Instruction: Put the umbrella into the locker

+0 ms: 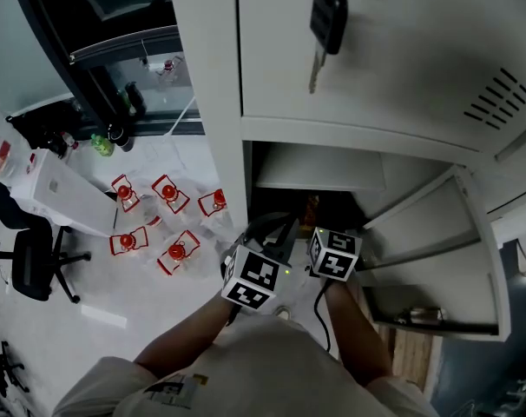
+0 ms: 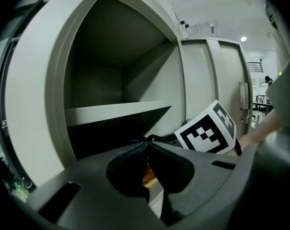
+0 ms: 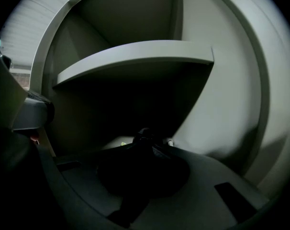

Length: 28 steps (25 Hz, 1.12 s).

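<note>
– What does the locker (image 1: 220, 102) look like?
– Pale grey metal, standing upright. Its lower door (image 1: 445, 233) is swung wide to the right, and the compartment behind it is dark. A grey shelf (image 2: 116, 110) runs across that compartment high up. The door above is shut.
– And the umbrella (image 1: 283, 233)?
– Only a dark shape at the mouth of that lower compartment, below the shelf. Shadow hides its form, so I cannot tell how it lies
</note>
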### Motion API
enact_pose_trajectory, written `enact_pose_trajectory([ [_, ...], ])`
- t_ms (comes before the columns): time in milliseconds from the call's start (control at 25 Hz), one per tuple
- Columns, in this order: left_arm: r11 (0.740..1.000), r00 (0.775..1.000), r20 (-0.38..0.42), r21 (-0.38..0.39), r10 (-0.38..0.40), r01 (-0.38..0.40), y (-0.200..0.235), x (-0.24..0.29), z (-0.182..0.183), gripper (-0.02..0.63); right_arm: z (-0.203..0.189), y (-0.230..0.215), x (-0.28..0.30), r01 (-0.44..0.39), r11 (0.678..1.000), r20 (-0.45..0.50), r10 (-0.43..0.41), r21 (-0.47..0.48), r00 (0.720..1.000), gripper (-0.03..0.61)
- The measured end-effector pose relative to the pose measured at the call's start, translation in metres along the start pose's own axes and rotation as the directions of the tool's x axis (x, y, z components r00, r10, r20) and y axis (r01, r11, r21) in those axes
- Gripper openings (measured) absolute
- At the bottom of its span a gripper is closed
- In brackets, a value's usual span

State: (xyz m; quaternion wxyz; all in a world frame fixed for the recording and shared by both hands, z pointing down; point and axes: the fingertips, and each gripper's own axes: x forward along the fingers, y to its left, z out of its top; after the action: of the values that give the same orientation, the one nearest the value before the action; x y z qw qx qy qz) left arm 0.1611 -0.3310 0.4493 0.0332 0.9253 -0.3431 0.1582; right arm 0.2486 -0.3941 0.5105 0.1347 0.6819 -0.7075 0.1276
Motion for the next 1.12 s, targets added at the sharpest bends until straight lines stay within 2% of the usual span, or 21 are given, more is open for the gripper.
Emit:
enact_pose_trajectory([
  [240, 1.000, 1.000, 0.000, 0.000, -0.011, 0.011, -0.001, 0.000, -0.001, 0.009, -0.016, -0.002, 0.010, 0.001, 1.000, -0.081, -0.001, -0.006, 0.997, 0.020],
  [600, 1.000, 1.000, -0.016, 0.002, -0.015, 0.015, -0.004, -0.004, -0.008, 0.009, -0.022, 0.002, 0.009, -0.021, 1.000, -0.116, 0.018, -0.020, 0.993, 0.020],
  [800, 1.000, 1.000, 0.013, -0.003, -0.011, 0.011, -0.004, -0.013, -0.002, 0.009, -0.023, 0.010, 0.006, -0.043, 0.999, -0.114, 0.039, -0.027, 0.993, 0.107],
  [1120, 1.000, 1.000, 0.018, 0.002, -0.023, 0.023, -0.007, -0.025, -0.003, 0.009, -0.015, 0.010, -0.014, 0.002, 0.999, -0.079, -0.006, -0.045, 0.997, 0.153],
])
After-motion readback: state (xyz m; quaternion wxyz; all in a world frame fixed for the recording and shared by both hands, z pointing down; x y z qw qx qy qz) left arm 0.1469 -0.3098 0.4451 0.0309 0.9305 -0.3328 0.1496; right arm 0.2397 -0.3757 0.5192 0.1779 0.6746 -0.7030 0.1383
